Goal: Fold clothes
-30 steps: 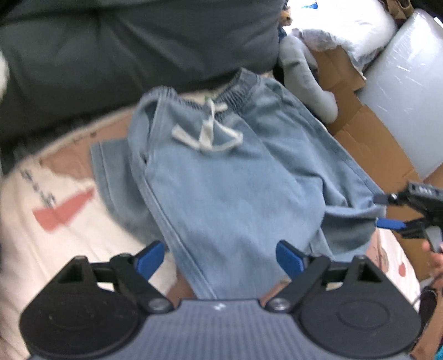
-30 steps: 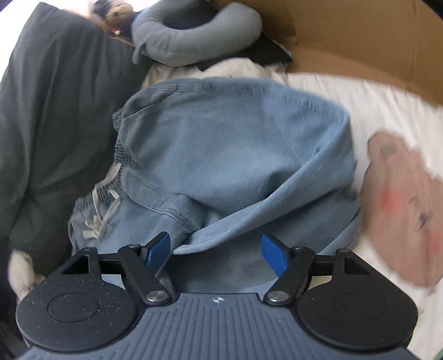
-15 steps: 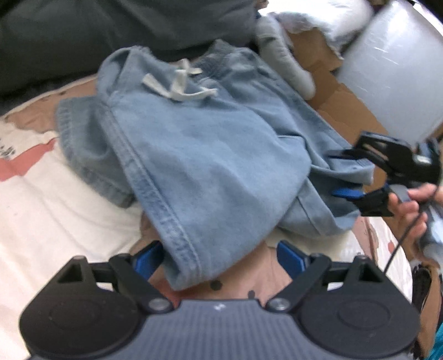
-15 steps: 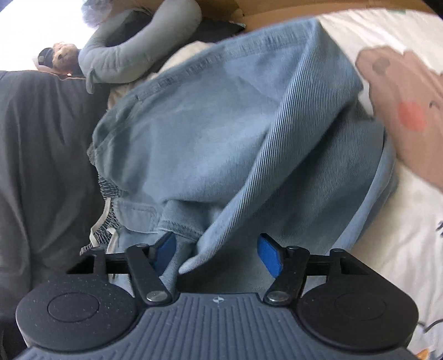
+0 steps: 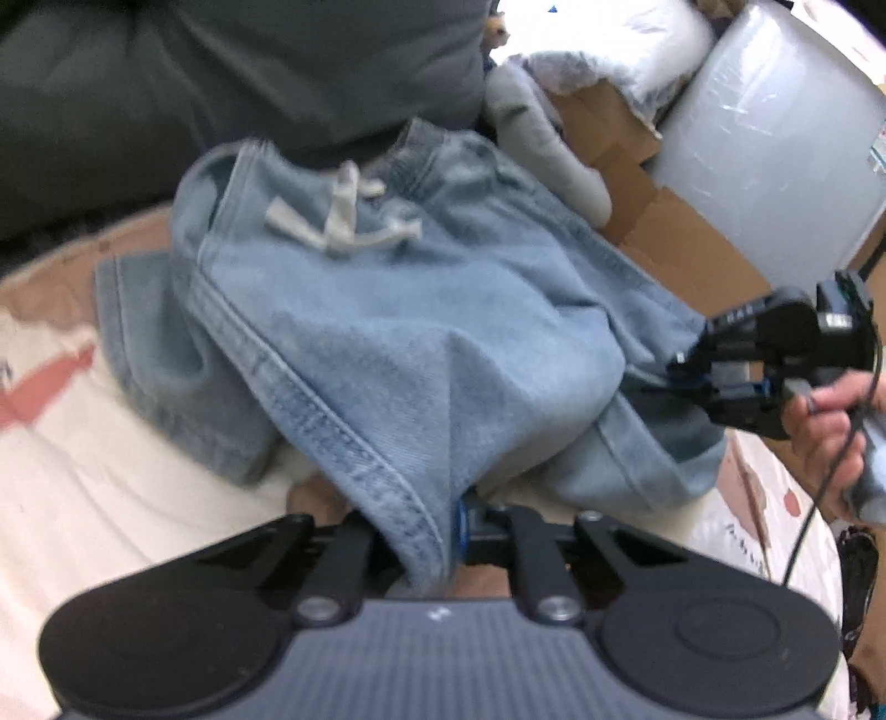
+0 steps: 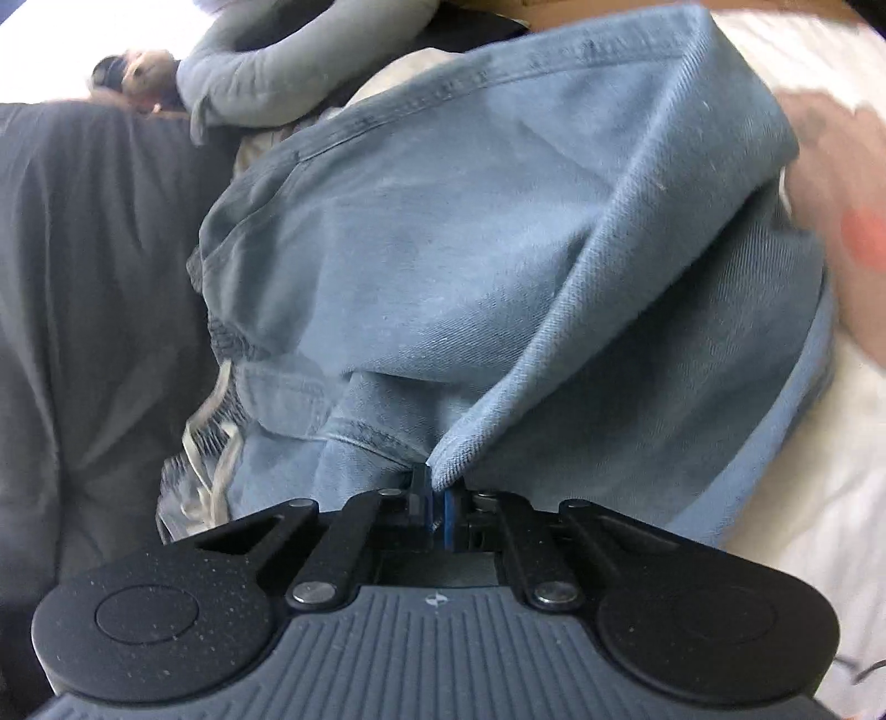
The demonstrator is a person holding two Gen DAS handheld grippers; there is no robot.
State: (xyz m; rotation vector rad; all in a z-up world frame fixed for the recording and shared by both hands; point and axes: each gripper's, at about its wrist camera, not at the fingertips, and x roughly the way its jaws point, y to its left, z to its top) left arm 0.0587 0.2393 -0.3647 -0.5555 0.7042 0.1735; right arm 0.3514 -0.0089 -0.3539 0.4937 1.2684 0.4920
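- My left gripper has its jaws closing on a stitched hem corner of the denim shorts; the cloth is pinched between them at 6 o'clock in the left wrist view.
- My right gripper has its jaws clamped on another hem fold of the same shorts, at 6 o'clock in the right wrist view. From the left view that gripper sits at 3 o'clock, with the hand behind it.
- The shorts lie bunched on the printed bedsheet, waistband and white drawstring toward 12 o'clock, one leg doubled under at 9 o'clock.
- Progress, as I judge it: both hem corners are secured, but no clean fold is made. The garment is rumpled and needs spreading or carrying over toward the waistband, then flattening.
- A dark grey cushion or garment lies at 11 o'clock; I cannot tell whether it waits to be folded.
- Containers: a cardboard box at 1 o'clock holds white padded stuffing; a grey soft item leans against it. Beside it, at 2 o'clock, stands a pale plastic-wrapped bundle.
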